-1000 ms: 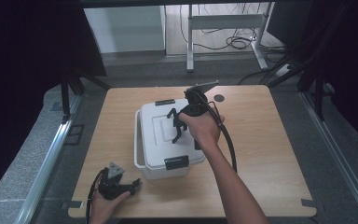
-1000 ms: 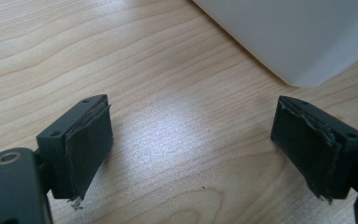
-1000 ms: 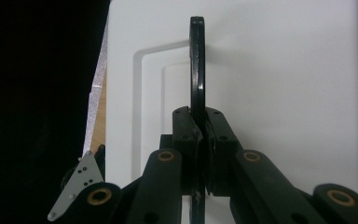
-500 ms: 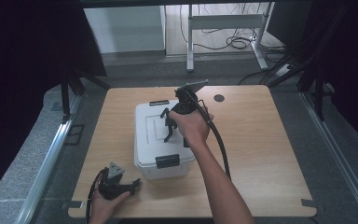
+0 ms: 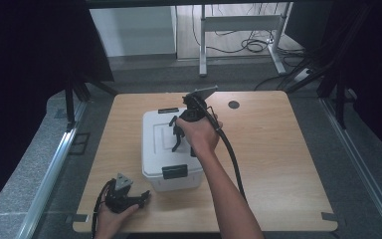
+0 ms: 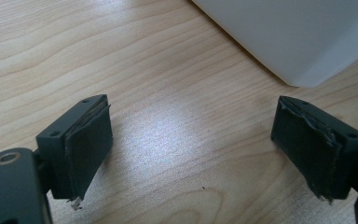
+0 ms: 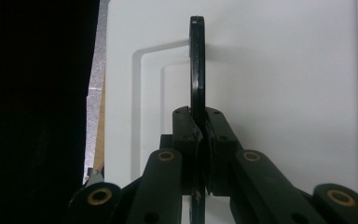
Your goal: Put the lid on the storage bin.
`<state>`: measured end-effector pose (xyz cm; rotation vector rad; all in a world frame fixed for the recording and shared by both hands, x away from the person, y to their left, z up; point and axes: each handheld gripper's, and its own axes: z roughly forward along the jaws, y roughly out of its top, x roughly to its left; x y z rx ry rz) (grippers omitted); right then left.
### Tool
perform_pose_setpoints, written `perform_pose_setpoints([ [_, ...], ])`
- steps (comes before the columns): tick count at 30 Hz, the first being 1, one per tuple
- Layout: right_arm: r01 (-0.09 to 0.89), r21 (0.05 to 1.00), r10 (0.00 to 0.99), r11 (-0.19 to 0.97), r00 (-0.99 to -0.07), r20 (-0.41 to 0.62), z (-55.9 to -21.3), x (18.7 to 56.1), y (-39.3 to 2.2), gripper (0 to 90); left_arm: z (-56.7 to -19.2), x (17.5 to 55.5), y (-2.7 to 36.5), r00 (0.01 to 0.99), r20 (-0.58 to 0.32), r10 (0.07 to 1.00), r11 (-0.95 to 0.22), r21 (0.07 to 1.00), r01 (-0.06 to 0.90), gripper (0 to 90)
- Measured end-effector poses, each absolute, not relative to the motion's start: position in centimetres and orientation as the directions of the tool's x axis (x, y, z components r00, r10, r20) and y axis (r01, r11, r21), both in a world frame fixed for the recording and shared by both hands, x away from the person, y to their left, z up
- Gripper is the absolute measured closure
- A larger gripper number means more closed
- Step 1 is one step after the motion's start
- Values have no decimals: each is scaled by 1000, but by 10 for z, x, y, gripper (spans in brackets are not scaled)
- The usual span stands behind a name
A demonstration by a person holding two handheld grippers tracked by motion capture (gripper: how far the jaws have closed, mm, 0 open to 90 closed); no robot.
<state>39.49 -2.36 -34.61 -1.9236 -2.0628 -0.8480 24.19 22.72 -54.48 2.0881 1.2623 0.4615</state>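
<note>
Handle (image 7: 197, 70) of the white storage box (image 5: 165, 149) stands upright, clamped in the right tool (image 7: 200, 135). Box sits mid-surface (image 5: 278, 149), front latch (image 5: 174, 171) apparently fastened. Left tool (image 6: 191, 144) rests apart, empty, just beside the box. Lifting or opening likely remains.

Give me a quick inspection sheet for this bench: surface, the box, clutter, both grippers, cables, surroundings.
Surface: wooden table, light grain, with a dark round hole near its far edge.
Job's things: white box with its lid on and a black latch on the near side; its black handle stands upright on the lid.
Clutter: nothing seen.
Grippers: right gripper shut on the handle; left gripper open with nothing between the pads, low over the table beside the box's near corner.
Cables: black cable trails from the right gripper along the forearm; more cables lie on the floor behind.
Surroundings: dark curtains at both sides, a metal desk frame beyond the table.
</note>
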Motion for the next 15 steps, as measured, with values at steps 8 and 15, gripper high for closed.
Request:
perform_pose_setpoints([
  [8, 965, 262, 859, -4, -131, 495, -358, 396, -20, 845, -545, 242, 227, 477, -32, 878, -330, 682, 652, 123],
  [15, 951, 307, 834, 20, -185, 520, -361, 396, -28, 688, -545, 242, 227, 478, -32, 878, -330, 683, 652, 123],
])
